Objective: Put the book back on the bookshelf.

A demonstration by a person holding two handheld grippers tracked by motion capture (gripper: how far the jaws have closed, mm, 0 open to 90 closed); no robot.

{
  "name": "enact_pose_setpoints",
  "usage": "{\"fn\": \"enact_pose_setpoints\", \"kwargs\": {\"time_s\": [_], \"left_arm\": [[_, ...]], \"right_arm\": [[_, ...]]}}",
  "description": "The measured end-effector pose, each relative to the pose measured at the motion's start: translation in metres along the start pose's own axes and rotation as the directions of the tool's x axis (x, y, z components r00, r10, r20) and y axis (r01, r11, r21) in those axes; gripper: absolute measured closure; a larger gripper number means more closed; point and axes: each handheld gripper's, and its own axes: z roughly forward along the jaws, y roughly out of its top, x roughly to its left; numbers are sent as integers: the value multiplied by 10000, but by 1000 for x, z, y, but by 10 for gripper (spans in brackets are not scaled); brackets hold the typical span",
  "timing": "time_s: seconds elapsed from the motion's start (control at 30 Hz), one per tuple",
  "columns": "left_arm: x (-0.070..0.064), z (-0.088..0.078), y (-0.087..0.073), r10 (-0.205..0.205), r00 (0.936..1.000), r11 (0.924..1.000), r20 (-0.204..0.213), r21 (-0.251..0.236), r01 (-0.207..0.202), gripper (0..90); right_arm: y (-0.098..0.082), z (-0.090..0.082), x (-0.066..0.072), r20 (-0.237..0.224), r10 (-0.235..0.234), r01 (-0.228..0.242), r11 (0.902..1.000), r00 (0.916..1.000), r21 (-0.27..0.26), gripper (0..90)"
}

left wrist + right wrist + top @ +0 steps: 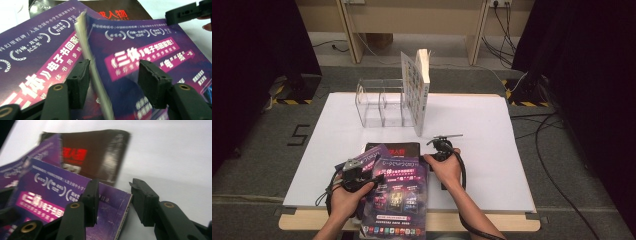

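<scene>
Straddling glossy purple book point(150, 50) edge: left hand-held gripper point(113, 82), apart.

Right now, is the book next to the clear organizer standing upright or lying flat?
Upright. In the high view the book stands on its lower edge on the white table sheet, against the right side of the clear organizer, rising well above it.

Lower centre of high view: top magazine point(399, 195) on white board point(492, 145), overlapping second magazine point(371, 152) to its left and dark book point(393, 148) behind. Upper centre: clear organiser point(379, 102), upright book point(418, 90) touching its right side.
</scene>
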Motion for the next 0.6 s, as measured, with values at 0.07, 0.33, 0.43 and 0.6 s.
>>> {"fn": "enact_pose_setpoints", "kwargs": {"time_s": [0.07, 0.33, 0.43, 0.6], "left_arm": [[0, 0, 0, 17, 10000, 10000, -51, -13, -17, 445], [0, -9, -1, -399, 9992, 9989, 3, 242, 399, 473], [-1, -10, -3, -340, 9994, 9987, -27, 385, 340, 503], [-2, -9, -3, -279, 9994, 9987, -203, 417, 288, 532]], "right_arm": [[1, -1, 2, 102, -99, 98, 9999, 9999, 21, 587], [-4, -5, -6, -246, 277, -269, 9990, 9993, 344, 567], [-5, -6, -8, -344, 390, -369, 9976, 9986, 593, 558], [-8, -3, -7, -523, 500, -469, 9972, 9974, 578, 545]]}}
